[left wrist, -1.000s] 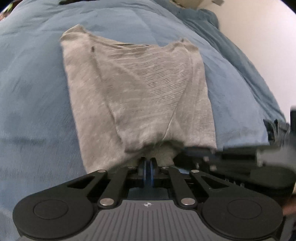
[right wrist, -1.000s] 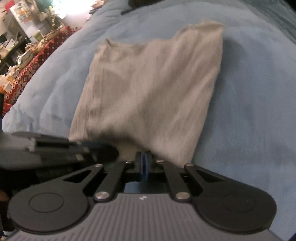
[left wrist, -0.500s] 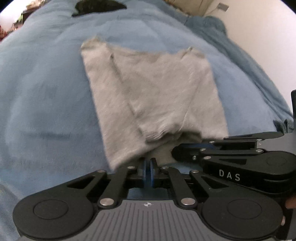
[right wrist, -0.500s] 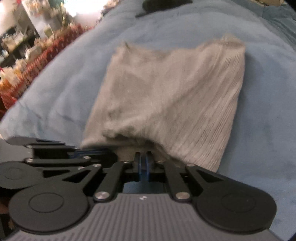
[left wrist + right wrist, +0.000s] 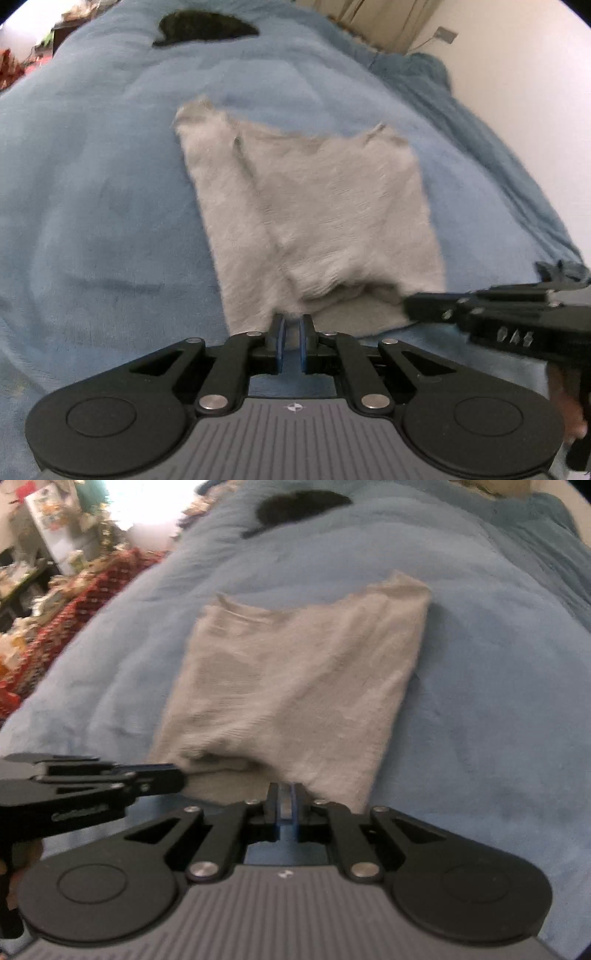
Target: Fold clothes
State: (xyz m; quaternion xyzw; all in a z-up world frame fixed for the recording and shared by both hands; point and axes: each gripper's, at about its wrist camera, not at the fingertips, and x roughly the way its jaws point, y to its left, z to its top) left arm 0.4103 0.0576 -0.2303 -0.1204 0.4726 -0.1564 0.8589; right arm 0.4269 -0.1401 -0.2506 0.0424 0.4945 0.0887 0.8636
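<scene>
A grey knit garment [image 5: 310,218] lies folded on the blue bed cover [image 5: 92,192], sleeves turned in over its body. It also shows in the right wrist view [image 5: 303,686]. My left gripper [image 5: 291,334] is shut on the garment's near hem at its left part. My right gripper [image 5: 283,805] is shut on the near hem at its right part. Each gripper shows from the side in the other's view: the right one [image 5: 498,317], the left one [image 5: 92,786]. The near edge is lifted slightly off the cover.
A black item [image 5: 203,27] lies at the far end of the bed. A darker blue blanket [image 5: 480,140] runs along the right by a white wall. A red patterned cloth and clutter [image 5: 74,590] stand off the bed's left side.
Both grippers have drawn back toward me with the hem held. The garment now sits further away in both views, and more of the bed and the black item shows.
</scene>
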